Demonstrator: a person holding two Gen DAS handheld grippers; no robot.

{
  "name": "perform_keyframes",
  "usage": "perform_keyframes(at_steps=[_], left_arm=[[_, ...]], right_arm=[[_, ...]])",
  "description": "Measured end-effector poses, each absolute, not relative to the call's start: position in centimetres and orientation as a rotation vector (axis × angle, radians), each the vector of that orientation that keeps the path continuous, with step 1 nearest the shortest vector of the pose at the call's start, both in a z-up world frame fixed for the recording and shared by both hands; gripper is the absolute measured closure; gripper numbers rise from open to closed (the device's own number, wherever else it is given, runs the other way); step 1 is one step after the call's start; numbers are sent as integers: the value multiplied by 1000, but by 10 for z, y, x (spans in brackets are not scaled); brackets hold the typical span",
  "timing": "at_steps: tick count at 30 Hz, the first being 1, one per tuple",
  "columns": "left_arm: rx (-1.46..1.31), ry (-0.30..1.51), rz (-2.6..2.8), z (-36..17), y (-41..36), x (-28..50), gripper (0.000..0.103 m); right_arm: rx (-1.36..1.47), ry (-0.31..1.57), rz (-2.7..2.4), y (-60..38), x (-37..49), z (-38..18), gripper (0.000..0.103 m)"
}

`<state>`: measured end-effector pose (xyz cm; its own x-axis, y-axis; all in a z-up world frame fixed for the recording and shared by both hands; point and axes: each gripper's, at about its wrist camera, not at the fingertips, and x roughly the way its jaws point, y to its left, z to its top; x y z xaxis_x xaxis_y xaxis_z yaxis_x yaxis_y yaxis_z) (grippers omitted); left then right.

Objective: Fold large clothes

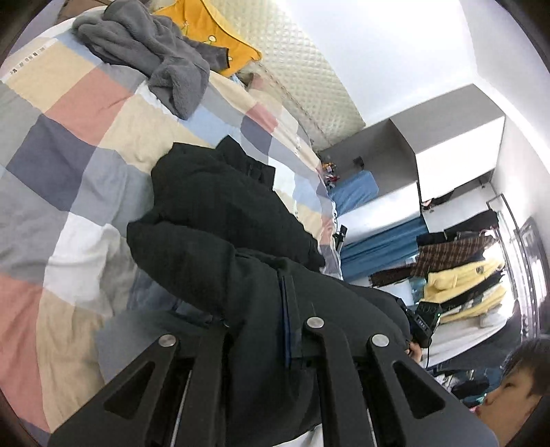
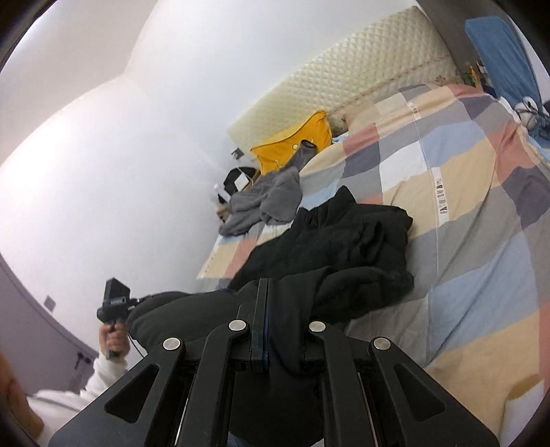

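Note:
A large black padded jacket (image 1: 213, 213) lies partly on the checked bed cover (image 1: 68, 144), its near edge lifted off the bed. My left gripper (image 1: 287, 309) is shut on the jacket's edge, with fabric bunched over the fingers. In the right wrist view the jacket (image 2: 347, 237) stretches from the bed toward me. My right gripper (image 2: 263, 302) is shut on another part of its near edge. The left gripper's handle (image 2: 115, 302) shows at the left, in the person's hand, with the jacket hanging between both grippers.
A grey fleece garment (image 1: 147, 51) and a yellow garment (image 1: 213, 31) lie near the quilted headboard (image 1: 309, 75). A clothes rack (image 1: 464, 261) with hanging clothes stands to the right. The person's face (image 1: 512, 392) is close at lower right. The white wall (image 2: 103, 137) is left.

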<state>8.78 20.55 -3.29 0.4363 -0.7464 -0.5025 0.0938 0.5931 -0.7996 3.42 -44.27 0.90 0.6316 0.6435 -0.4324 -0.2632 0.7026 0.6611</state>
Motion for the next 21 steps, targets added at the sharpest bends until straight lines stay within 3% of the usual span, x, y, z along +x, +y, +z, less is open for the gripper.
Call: perform_keyframes(at_steps=[11,21], left_arm=[[-872,1063,-471,-32,215,171,95],[-824,1084,-415,-9,200,197,95]], right_arm=[[689,676,442,-446,117,6,98],[840,661,360,-466,170,-10,98]])
